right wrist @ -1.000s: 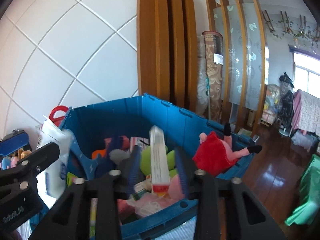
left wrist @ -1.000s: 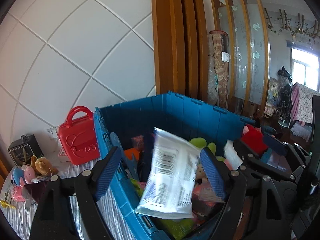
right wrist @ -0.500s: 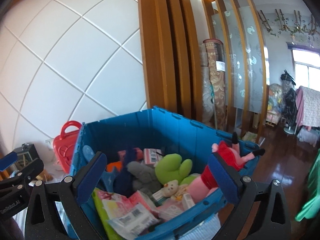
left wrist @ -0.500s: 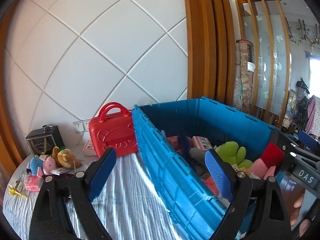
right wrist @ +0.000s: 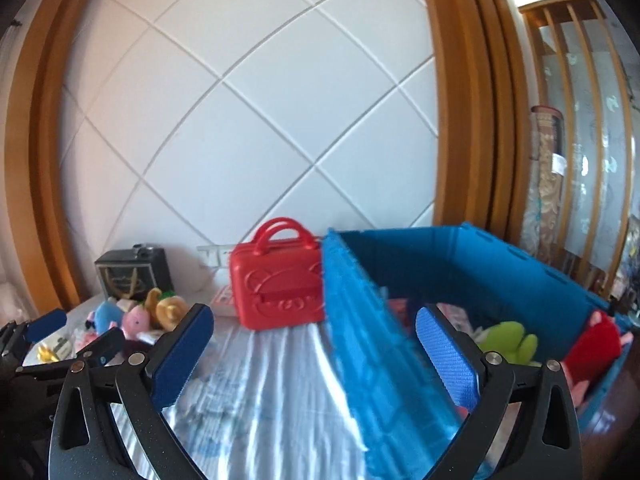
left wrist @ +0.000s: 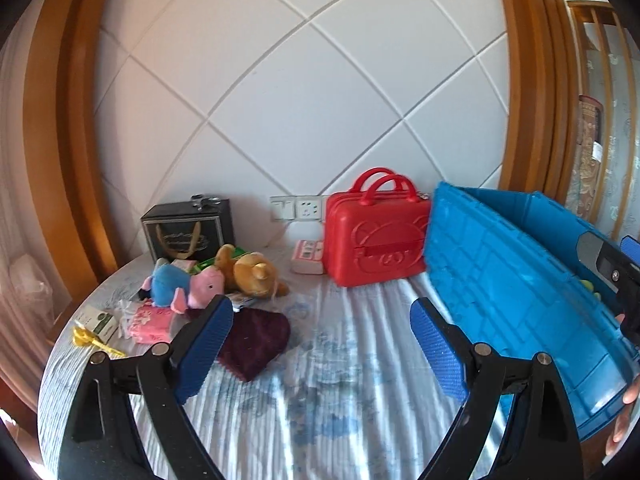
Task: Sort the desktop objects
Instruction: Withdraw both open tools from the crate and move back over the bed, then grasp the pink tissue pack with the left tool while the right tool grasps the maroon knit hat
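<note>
Both hand-held grippers hang with fingers spread and empty: the left hand-held gripper (left wrist: 322,344) faces the toy pile, the right hand-held gripper (right wrist: 314,354) sits beside the blue bin (right wrist: 472,280). Plush toys (left wrist: 192,284), a dark cloth (left wrist: 256,340) and small packets (left wrist: 150,322) lie on the striped surface (left wrist: 340,380), probably waiting for the bin, which already holds soft toys. A red case (left wrist: 376,232) stands against the bin's wall.

Black claw (left wrist: 322,346) frames, blue ribbed pads (left wrist: 204,350), silver screws.
</note>
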The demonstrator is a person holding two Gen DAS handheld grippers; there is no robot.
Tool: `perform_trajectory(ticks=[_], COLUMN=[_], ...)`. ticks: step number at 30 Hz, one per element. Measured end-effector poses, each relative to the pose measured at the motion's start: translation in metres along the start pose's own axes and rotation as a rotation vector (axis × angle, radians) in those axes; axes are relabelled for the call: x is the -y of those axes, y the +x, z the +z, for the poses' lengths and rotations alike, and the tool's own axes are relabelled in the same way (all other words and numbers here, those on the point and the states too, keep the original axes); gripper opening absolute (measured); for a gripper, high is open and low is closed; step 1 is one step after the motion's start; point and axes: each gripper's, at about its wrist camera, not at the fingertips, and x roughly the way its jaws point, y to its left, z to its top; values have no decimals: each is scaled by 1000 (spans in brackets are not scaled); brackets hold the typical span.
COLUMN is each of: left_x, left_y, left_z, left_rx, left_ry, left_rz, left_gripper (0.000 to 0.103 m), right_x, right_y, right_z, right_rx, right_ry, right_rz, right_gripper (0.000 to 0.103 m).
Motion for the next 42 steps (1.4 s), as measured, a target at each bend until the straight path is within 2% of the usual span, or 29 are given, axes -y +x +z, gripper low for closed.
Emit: perform_trajectory(ticks=[5, 9, 13, 21, 26, 30, 32, 34, 35, 40, 42], left_x=[-96, -165, -217, -270, -278, -296, -310, -328, -338, -382, -387], left_y=[30, 65, 100, 203, 290, 341, 348, 338, 330, 288, 272], left_z=[-16, -34, -53, -76, -78, -90, -104, -118, -124, -152, -150], left_rx=[-87, -192, -279, -426, -503, -560, -594, -610, -617, -691, -684], left_ry=[-53, -119, -171, -264, -262, -251, -250, -285, -301, -306, -349], left_rz=[106, 195, 251, 304, 322, 393, 428, 414, 433, 596, 556], left_gripper=[91, 91, 91, 91, 91, 91, 93, 93, 93, 92, 92], right_x=[-82, -140, -177, -225, -246, -261, -268, -276, -279, -291, -294], right_y=[54, 102, 141, 232, 296, 343, 364, 380, 385, 395, 394], right_z=[-13, -33, -57, -93, -110, -128, -140, -153, -158, -179, -185], right_rx=[-113, -241, -352, -516, -593, -645, -678, -714, -727, -778, -792], right_ry=[-15, -28, -52, -151, -196, -222, -224, -225, -228, -240, -236], right_rz=[104, 170, 191, 229, 253, 256, 256, 264, 273, 337, 353], right_gripper=[103, 103, 103, 103, 103, 103, 103, 103, 103, 103, 103])
